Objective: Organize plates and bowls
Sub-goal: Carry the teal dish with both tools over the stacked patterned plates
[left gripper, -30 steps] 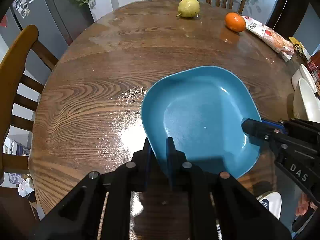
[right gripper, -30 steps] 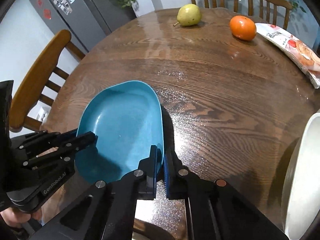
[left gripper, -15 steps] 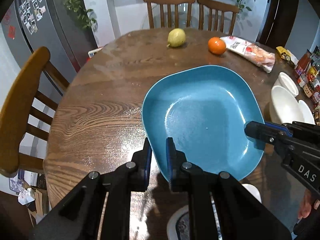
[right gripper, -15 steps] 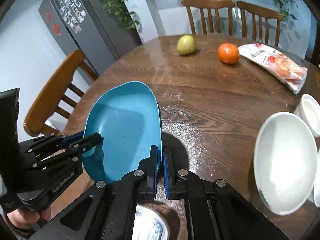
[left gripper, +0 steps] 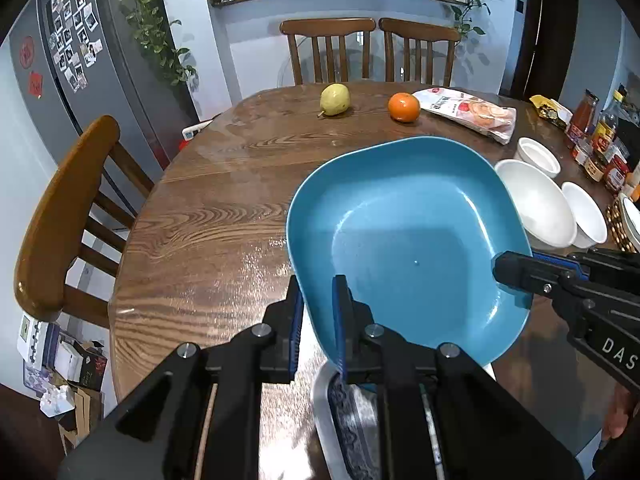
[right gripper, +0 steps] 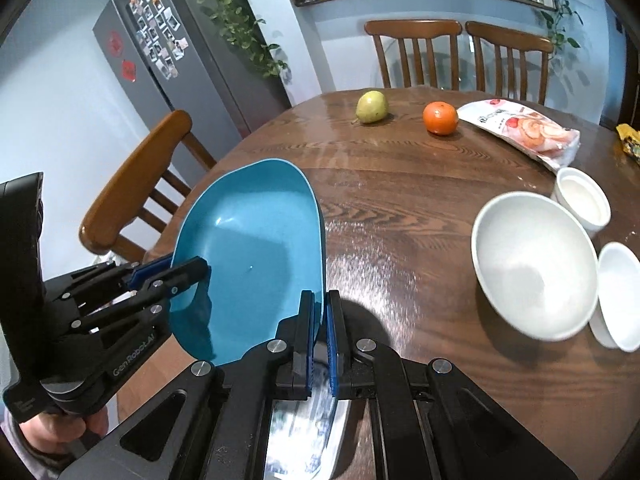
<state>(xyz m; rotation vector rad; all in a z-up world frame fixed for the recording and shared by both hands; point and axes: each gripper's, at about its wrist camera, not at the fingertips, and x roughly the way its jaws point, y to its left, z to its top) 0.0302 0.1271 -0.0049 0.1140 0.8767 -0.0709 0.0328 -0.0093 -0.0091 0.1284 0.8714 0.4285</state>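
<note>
A blue squarish plate (left gripper: 404, 236) hangs above the round wooden table (left gripper: 224, 208), held by both grippers. My left gripper (left gripper: 318, 308) is shut on its near left rim. My right gripper (right gripper: 319, 312) is shut on its right rim; it shows in the left wrist view (left gripper: 516, 276) too. The plate (right gripper: 248, 256) tilts in the right wrist view. Under the plate lies a white plate with a blue pattern (left gripper: 348, 412), mostly hidden. Three white bowls stand to the right: a large one (right gripper: 532, 268), a small ramekin (right gripper: 582, 200) and another (right gripper: 620, 296).
A pear (left gripper: 335, 99), an orange (left gripper: 404, 107) and a snack bag (left gripper: 472, 114) lie at the table's far side. Bottles and jars (left gripper: 600, 140) stand at the right edge. Wooden chairs stand at the left (left gripper: 60, 216) and behind the table (left gripper: 332, 48).
Both grippers have lifted the blue plate off the table and drawn it back toward me. The patterned plate beneath has come into view.
</note>
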